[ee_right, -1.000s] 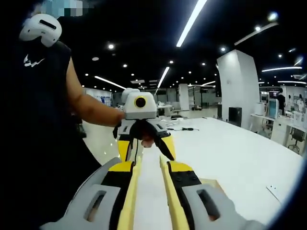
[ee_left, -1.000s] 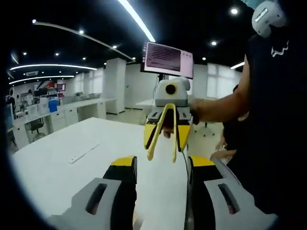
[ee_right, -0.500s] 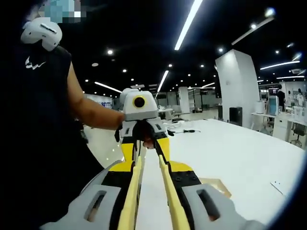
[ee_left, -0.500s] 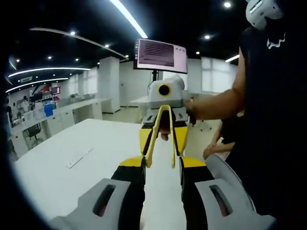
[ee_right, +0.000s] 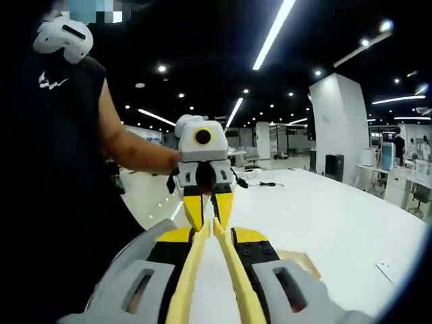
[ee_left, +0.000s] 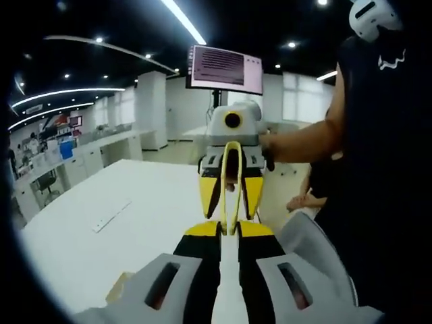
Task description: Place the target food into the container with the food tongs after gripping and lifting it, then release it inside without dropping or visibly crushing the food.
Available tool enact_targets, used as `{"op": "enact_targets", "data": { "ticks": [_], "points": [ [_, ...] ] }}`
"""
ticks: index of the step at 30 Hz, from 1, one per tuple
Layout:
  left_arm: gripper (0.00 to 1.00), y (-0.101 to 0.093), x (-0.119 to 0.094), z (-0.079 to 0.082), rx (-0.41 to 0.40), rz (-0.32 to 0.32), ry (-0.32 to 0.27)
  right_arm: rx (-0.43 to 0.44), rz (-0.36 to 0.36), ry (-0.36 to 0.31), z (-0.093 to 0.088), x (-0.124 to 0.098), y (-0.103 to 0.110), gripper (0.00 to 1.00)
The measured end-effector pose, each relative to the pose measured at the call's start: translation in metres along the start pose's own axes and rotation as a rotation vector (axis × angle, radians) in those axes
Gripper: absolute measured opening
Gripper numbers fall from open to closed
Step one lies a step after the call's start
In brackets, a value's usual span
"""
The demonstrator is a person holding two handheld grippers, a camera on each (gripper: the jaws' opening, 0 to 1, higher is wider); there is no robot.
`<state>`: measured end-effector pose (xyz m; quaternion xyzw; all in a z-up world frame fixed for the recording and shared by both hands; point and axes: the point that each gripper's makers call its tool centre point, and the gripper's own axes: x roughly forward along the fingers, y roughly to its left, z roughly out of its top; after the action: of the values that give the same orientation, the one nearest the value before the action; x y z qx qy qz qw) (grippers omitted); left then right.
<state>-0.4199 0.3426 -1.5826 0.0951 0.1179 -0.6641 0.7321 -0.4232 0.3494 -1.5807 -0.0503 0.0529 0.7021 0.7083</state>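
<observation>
In the left gripper view, the left gripper (ee_left: 229, 233) had its jaws pressed nearly together above the white counter (ee_left: 101, 236). Facing it, the right gripper (ee_left: 231, 202) pinched yellow tongs (ee_left: 231, 185), whose arms were squeezed close. A person (ee_left: 378, 155) stood at the right. In the right gripper view, the tongs (ee_right: 209, 260) ran forward between the right gripper's (ee_right: 210, 237) jaws toward the left gripper (ee_right: 206, 202). The food and container could not be seen.

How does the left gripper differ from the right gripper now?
The right gripper holds yellow food tongs along its jaws; the left gripper's jaws stand close together, a narrow gap between them. The tongs' tips reach toward the left gripper, not the right gripper. Both have grey, black and yellow jaws.
</observation>
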Motion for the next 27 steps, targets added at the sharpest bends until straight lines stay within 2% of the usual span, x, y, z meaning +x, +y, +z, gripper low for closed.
{"op": "enact_targets", "data": {
  "ticks": [6,10,12,14,16,20,25,27],
  "points": [
    [0.0,0.003,-0.006,0.004,0.013,0.029,0.0,0.041,-0.037,0.016,-0.005,-0.008,-0.006,0.22],
    [0.0,0.007,-0.012,0.002,0.012,0.045,0.005,0.042,-0.091,-0.024,0.006,-0.021,-0.013,0.29],
    [0.0,0.009,-0.013,0.0,0.016,0.055,0.007,0.045,-0.1,-0.019,0.007,-0.026,-0.014,0.29],
    [0.0,0.01,-0.014,0.003,0.017,0.057,-0.009,0.046,-0.118,-0.02,0.006,-0.03,-0.015,0.28],
    [0.0,0.01,-0.013,0.005,0.016,0.059,-0.018,0.076,-0.129,-0.045,0.004,-0.032,-0.016,0.31],
    [0.0,0.009,-0.012,0.01,0.007,0.057,-0.042,0.09,-0.148,-0.027,-0.007,-0.033,-0.018,0.33],
    [0.0,0.01,-0.013,0.017,-0.014,0.052,-0.073,0.106,-0.168,-0.054,-0.006,-0.038,-0.017,0.35],
    [0.0,0.01,-0.014,0.021,-0.017,0.049,-0.089,0.13,-0.166,-0.059,-0.008,-0.04,-0.017,0.32]
  ]
}}
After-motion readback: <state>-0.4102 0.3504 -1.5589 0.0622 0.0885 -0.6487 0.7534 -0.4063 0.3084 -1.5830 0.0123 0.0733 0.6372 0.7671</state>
